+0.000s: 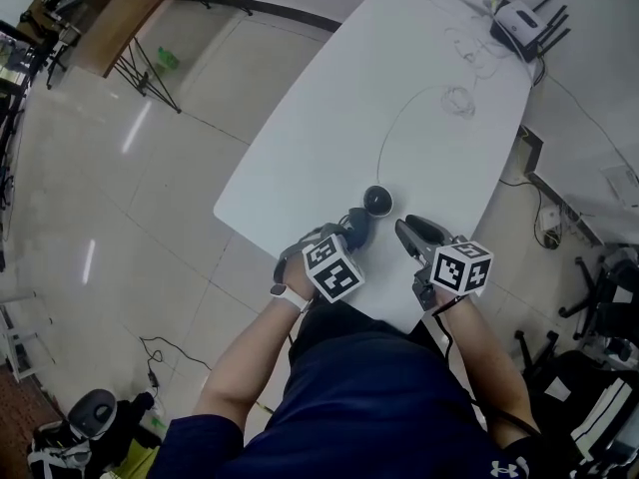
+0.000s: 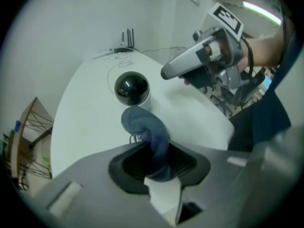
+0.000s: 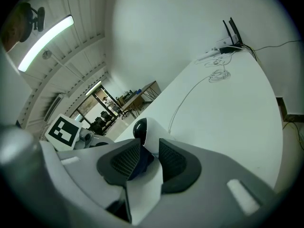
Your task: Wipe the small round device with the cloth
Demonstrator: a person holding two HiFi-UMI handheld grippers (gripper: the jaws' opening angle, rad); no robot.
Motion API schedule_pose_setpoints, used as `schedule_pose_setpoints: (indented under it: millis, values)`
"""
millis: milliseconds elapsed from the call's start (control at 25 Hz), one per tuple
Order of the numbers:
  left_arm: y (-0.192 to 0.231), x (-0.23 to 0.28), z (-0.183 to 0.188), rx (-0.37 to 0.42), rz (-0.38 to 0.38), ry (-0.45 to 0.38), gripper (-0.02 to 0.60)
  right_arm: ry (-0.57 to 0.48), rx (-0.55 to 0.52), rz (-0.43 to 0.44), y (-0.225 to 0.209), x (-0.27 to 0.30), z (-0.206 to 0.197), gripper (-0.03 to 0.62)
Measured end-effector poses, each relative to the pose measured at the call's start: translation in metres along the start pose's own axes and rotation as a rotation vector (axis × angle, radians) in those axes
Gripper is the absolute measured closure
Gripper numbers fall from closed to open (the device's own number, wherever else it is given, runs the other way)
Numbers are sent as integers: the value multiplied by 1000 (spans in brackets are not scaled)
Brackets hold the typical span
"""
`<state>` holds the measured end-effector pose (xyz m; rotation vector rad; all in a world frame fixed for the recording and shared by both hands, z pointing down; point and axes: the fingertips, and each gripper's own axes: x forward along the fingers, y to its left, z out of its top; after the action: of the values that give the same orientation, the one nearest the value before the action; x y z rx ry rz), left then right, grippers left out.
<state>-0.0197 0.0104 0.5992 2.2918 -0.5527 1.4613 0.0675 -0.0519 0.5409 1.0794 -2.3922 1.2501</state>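
Note:
The small round device (image 1: 377,201), a white body with a glossy black dome, stands near the front of the white table (image 1: 329,118). My left gripper (image 1: 354,236) is shut on a dark blue cloth (image 1: 357,224). In the left gripper view the cloth (image 2: 147,127) rises twisted from between the jaws of the left gripper (image 2: 154,163), and its bunched end sits against the near side of the device (image 2: 132,88). My right gripper (image 1: 404,228) hovers just right of the device, jaws a little apart and holding nothing. In the right gripper view the device (image 3: 141,128) shows past the right gripper (image 3: 148,148).
A thin white cable (image 1: 396,120) runs from the device to a loose coil (image 1: 457,100). A white router with black antennas (image 1: 524,16) sits at the table's far end. The table's front edge is close to my body. Office chairs (image 1: 599,297) stand on the right.

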Motion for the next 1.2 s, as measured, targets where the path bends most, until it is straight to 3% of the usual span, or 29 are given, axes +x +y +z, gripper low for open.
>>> schedule_pose_setpoints:
  millis: [160, 240, 320, 400, 520, 680, 760, 880, 1000, 1080, 1200]
  values:
    - [-13, -27, 13, -211, -106, -136, 471, -9, 18, 12, -2, -4, 0, 470]
    - [-11, -46, 25, -281, -120, -217, 471, -19, 21, 16, -3, -7, 2, 471]
    - [-2, -67, 38, -308, -92, -292, 471, -30, 20, 17, -3, -10, 4, 473]
    - [11, -88, 52, -283, -33, -343, 471, -40, 19, 16, -3, -13, 7, 474]
    - [33, -106, 72, -174, 66, -365, 471, -54, 17, 14, -1, -17, 9, 476]
    - [60, -105, 91, -18, 154, -322, 471, -62, 17, 6, 1, -22, 9, 476]
    - [70, -98, 97, 133, 224, -256, 471, -67, 19, -9, 0, -25, 9, 476]
    - [70, -80, 100, 444, 317, -139, 471, -82, 26, -35, -4, -30, 10, 476]
    - [67, -64, 101, 690, 387, -78, 471, -93, 32, -59, -8, -32, 11, 476]
    - [72, -57, 101, 800, 436, -59, 471, -97, 40, -73, -11, -32, 10, 476]
    - [83, -49, 101, 872, 448, -59, 471, -99, 60, -91, -14, -29, 7, 476]
